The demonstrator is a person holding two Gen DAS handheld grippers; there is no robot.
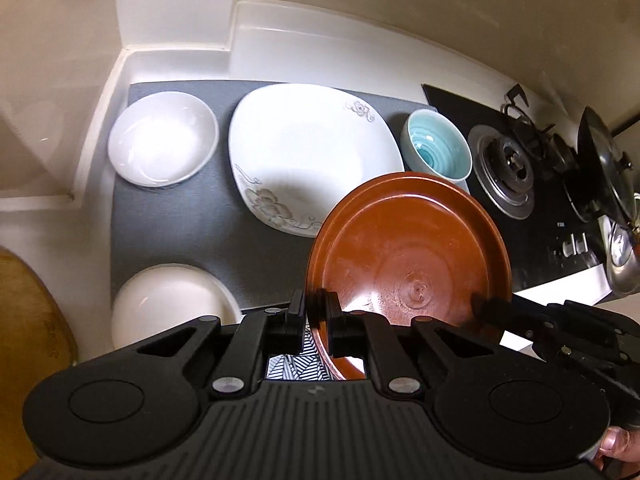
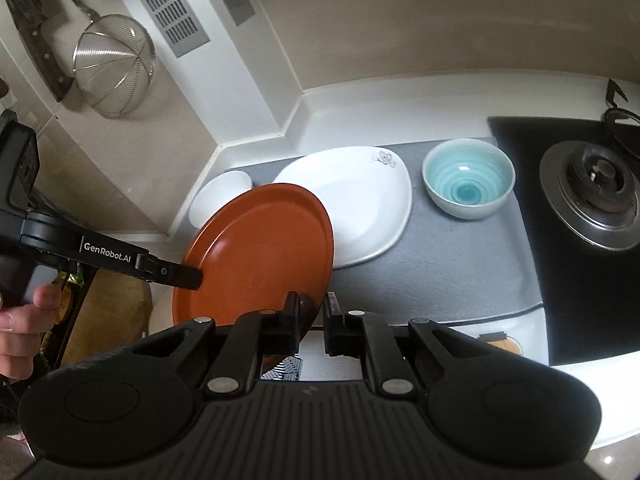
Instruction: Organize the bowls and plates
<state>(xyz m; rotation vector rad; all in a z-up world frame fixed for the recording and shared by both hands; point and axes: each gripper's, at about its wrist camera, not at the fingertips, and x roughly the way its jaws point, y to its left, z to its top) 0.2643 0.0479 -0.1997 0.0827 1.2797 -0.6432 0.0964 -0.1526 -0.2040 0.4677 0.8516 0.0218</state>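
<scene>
A brown round plate [image 1: 408, 256] is held tilted above the grey mat [image 1: 192, 220]. My left gripper [image 1: 317, 312] is shut on its near rim. My right gripper [image 2: 312, 312] holds the opposite rim, with a small gap on the right finger's side, and shows at the right in the left wrist view [image 1: 486, 306]. The plate shows in the right wrist view [image 2: 260, 252], with the left gripper [image 2: 188, 274] on its left rim. On the mat lie a white square flowered plate [image 1: 304, 152], a blue bowl [image 1: 438, 150] and two white bowls [image 1: 164, 142] [image 1: 168, 300].
A black gas stove [image 1: 508, 168] with a lidded pan [image 1: 604, 164] stands right of the mat. A wooden board [image 1: 28, 328] is at the left edge. A metal strainer [image 2: 114, 64] hangs on the wall. The wall corner bounds the mat behind.
</scene>
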